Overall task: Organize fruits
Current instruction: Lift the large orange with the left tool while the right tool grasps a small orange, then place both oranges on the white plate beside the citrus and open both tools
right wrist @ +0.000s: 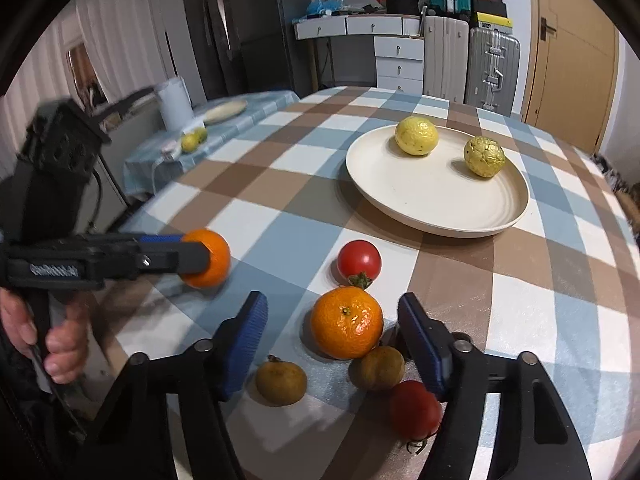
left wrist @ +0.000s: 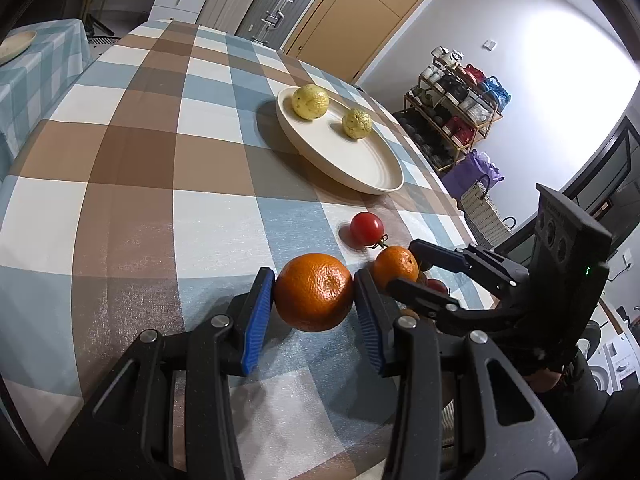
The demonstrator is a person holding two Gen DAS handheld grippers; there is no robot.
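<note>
Your left gripper (left wrist: 314, 298) is clamped on an orange (left wrist: 313, 297), its blue pads pressed against both sides of the fruit, which hangs just above the checked tablecloth (left wrist: 140, 168). From the right wrist view the same orange (right wrist: 208, 258) shows at the tip of that gripper (right wrist: 200, 258), with your hand (right wrist: 52, 344) wrapped round the handle.

Your right gripper (right wrist: 332, 332) stands with its jaws apart on either side of a second orange (right wrist: 346, 322), which rests on the cloth; the pads do not touch it. No earlier picture shows how they came to that width.

Just behind that orange lies a red tomato (right wrist: 359, 263) with its green stalk toward you. In front of it sit two small brown fruits (right wrist: 281, 383), one touching the orange, and a second tomato (right wrist: 414, 408) close against the right-hand jaw.

Farther back on the table a cream plate (right wrist: 420, 208) holds two yellow fruits (right wrist: 416, 136), set well apart from each other near its far rim. Suitcases (right wrist: 494, 68) and a white chest of drawers (right wrist: 400, 60) stand against the wall beyond.
</note>
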